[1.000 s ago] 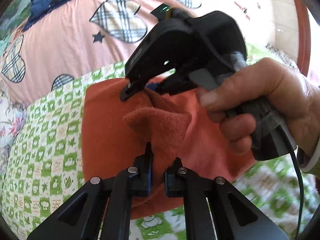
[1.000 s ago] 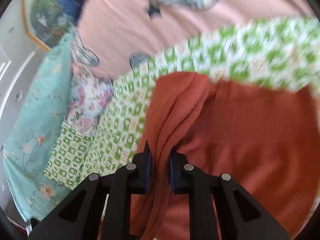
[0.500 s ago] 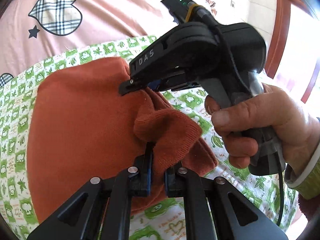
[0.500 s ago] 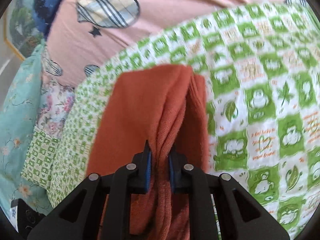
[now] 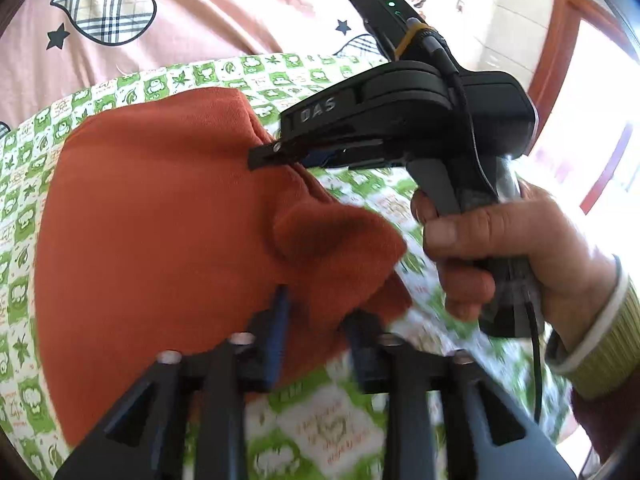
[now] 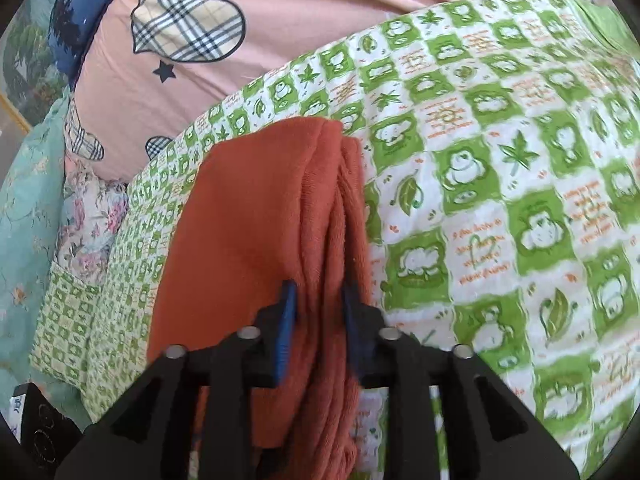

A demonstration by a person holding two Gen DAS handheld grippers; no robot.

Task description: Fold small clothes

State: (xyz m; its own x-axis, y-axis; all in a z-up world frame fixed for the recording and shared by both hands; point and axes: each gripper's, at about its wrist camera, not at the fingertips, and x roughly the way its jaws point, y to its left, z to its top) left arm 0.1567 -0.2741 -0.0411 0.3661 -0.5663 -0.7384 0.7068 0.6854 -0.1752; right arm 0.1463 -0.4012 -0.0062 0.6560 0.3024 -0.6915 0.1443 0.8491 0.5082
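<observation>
Rust-orange knit garment (image 5: 152, 232) lies folded on a green-and-white checked quilt (image 6: 500, 184), and we see it gripped at two places along one edge. Our left gripper (image 5: 318, 320) has its fingers set a moderate way apart with a bunched corner of the cloth between them; the blue pads (image 5: 278, 332) sit at either side of the fabric, though motion blur keeps us from telling how firmly they press. Our right gripper (image 6: 318, 308) is narrowed onto a thick stack of folded layers, its pads touching the cloth on both sides. From the left wrist view we also see that right gripper (image 5: 264, 156) side-on, held in the person's right hand (image 5: 500, 256), its tip biting the garment's edge farther up from our own grip.

From the right wrist view, the garment's long axis runs straight away from us, from the fingers at the bottom toward a rounded far end near the middle of the frame. Its layered edges face right, and its smooth folded face slopes off to the left. From the left wrist view the broad face spreads left and down across the quilt.

Behind the quilt lies a pink cover with plaid hearts (image 6: 188, 32). A floral pillow (image 6: 88, 208) sits at the left.
</observation>
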